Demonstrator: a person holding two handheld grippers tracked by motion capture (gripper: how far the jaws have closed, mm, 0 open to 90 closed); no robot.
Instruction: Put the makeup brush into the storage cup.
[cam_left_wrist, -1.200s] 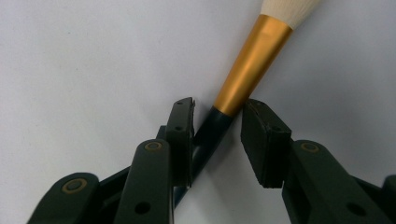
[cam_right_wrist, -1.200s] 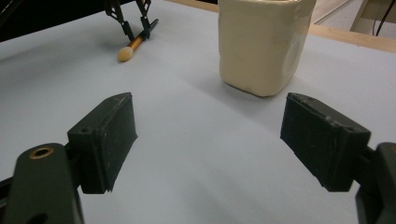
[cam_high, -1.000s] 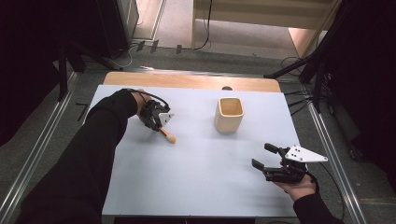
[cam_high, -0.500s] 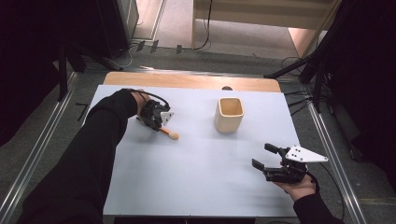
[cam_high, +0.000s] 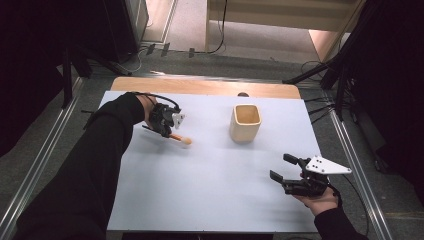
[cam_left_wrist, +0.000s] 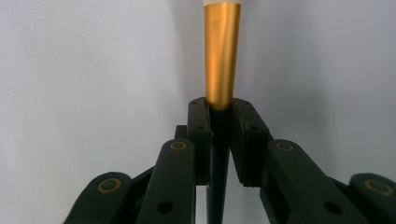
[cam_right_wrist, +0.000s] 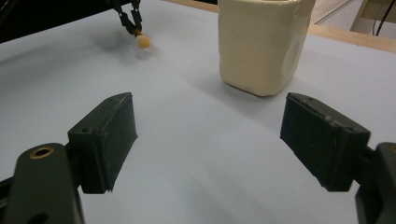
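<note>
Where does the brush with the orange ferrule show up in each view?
High view: brush left of centre, in the left gripper.
Left gripper view: brush top centre, clamped between the jaws.
Right gripper view: brush top left, far off.
Shared landmark: the white table sheet.

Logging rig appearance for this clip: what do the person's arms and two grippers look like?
Both arms wear black long sleeves. The left gripper and right gripper are black linkage tools with flat dark pads and brass-coloured pivot pins. Each carries a grey three-cornered plate; a black cable trails from the left.

Black sleeves, blk tongs (cam_high: 168, 131) w/ brass rivets.
</note>
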